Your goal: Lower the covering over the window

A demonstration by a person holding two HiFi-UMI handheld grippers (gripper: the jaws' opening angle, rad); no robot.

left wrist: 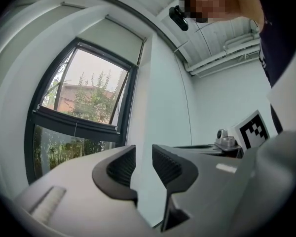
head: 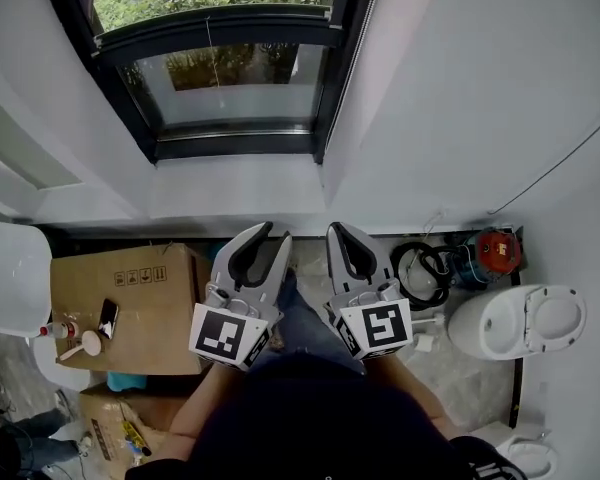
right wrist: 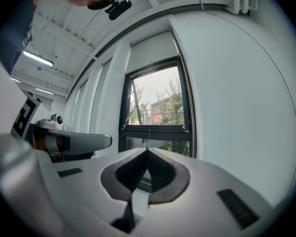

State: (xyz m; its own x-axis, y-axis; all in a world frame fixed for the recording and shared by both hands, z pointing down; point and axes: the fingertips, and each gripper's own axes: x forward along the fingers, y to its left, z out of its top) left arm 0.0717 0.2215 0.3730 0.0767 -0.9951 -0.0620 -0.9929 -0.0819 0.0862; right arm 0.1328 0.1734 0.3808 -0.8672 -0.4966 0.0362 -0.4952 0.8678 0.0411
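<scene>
Head view, steep look down: window (head: 230, 78) up at 12 o'clock, top chopped off by the frame edge, so no sight of the covering from there. Turns up only in the two gripper views: one pale roller blind (left wrist: 122, 37), drawn up at the 12 o'clock end of the window, glass below fully uncovered. One thin pull cord (head: 208, 53) dangling down the middle of the glass, hard to follow, lower end lost against the dark crossbar. Two panes counted, upper and lower, greenery outside.

Two grippers, side by side near 6 o'clock in the head view, well short of the window, touching nothing. Left gripper (head: 276, 232): jaws released, clear gap, just bare wall through it. Right gripper (head: 338, 228): clenched tip to tip, nothing in between.

Floor clutter, counted:
- two cardboard boxes (head: 130, 303) at 8 o'clock, lower one partly hidden behind a forearm
- one phone (head: 107, 316) flat on the upper box, plus a few small bits beside it, too tiny to name
- one toilet (head: 520, 320) at 4 o'clock
- one black hose coil (head: 425, 268) and one red thing (head: 498, 251) at 3 o'clock, the red one unidentifiable
- white lump cut off at the 5 o'clock corner, anyone's guess

Person mostly out of frame at 6 o'clock, only a dark top and forearms visible.
</scene>
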